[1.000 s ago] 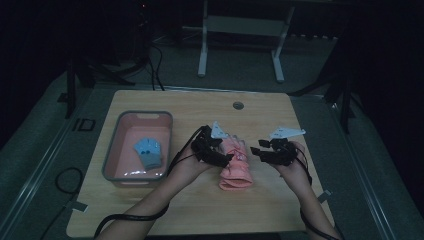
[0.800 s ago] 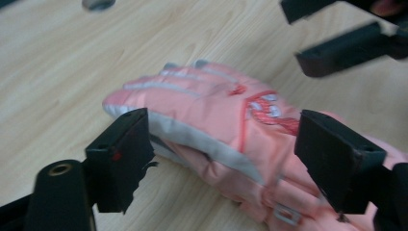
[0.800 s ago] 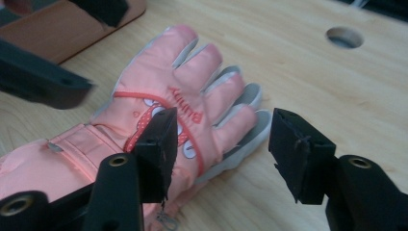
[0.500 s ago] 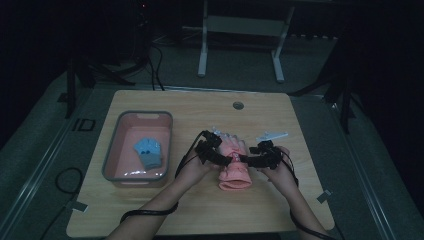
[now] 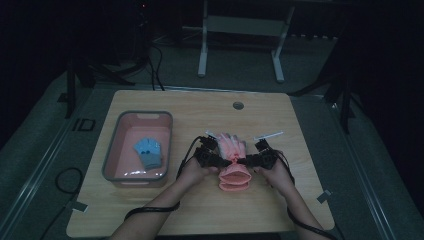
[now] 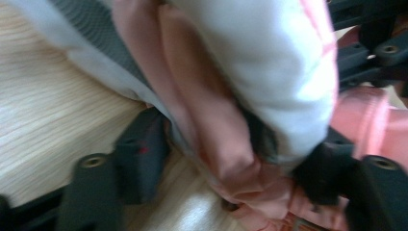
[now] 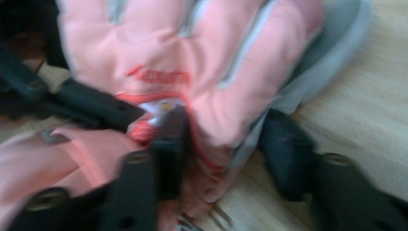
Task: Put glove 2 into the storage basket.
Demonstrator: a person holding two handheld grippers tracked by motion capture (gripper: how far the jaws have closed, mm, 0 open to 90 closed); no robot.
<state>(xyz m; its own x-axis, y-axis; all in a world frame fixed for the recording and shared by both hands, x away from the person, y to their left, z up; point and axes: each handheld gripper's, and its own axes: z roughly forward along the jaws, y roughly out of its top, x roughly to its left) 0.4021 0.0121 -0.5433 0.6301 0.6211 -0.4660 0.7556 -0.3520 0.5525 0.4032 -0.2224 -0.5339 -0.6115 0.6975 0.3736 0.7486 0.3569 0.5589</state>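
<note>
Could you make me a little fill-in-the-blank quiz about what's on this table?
1. Both hand-held grippers, left and right, meet at the ____ glove.
2. The blue glove lies inside the ____.
3. The table top is made of ____.

Missing words: pink; tub; wood

On the back of the pink glove (image 7: pixel 192 62), a small red brand word sits just above the wrist seam at about seven o'clock from the glove's middle; blur makes its letters unreadable. On the floor at nine o'clock from the table (image 5: pixel 200 107), white letters (image 5: pixel 83 124) read "ID".
</note>
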